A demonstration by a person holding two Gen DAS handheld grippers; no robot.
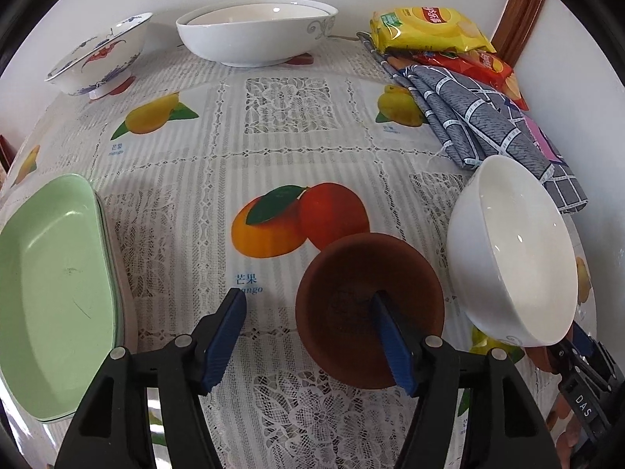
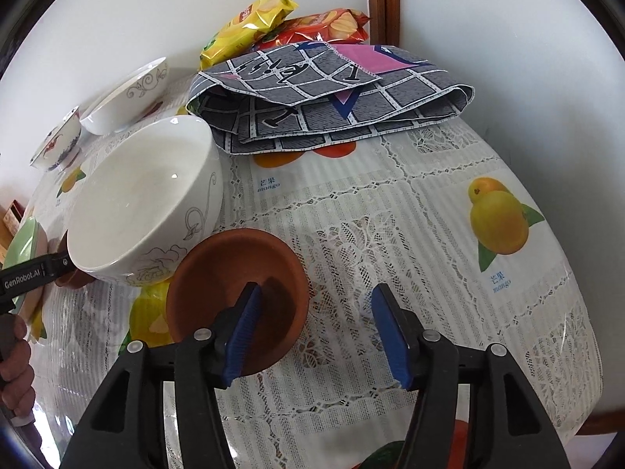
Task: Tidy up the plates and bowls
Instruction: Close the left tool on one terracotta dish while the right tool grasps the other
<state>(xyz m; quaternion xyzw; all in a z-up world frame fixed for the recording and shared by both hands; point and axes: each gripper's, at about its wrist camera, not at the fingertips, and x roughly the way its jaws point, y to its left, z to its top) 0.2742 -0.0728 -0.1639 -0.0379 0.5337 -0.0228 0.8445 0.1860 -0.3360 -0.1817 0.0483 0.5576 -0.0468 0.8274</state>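
Observation:
A small brown bowl [image 1: 351,273] sits on the tablecloth in front of my left gripper [image 1: 308,336], whose jaws stand open with the right finger [image 1: 390,348] over the bowl. A white bowl [image 1: 515,250] leans tilted to its right. In the right wrist view my right gripper [image 2: 316,336] is open, its left finger [image 2: 242,332] over the same brown bowl [image 2: 230,269]; the white bowl [image 2: 144,199] lies tilted against it. A green plate stack [image 1: 50,293] lies at left. A large white bowl [image 1: 254,35] and a patterned bowl [image 1: 97,54] stand at the back.
A folded grey checked cloth [image 2: 324,97] and yellow [image 2: 250,27] and red snack bags [image 2: 324,27] lie at the back right by the wall. The table edge curves away at right. A hand holds the other gripper's handle [image 2: 15,355] at left.

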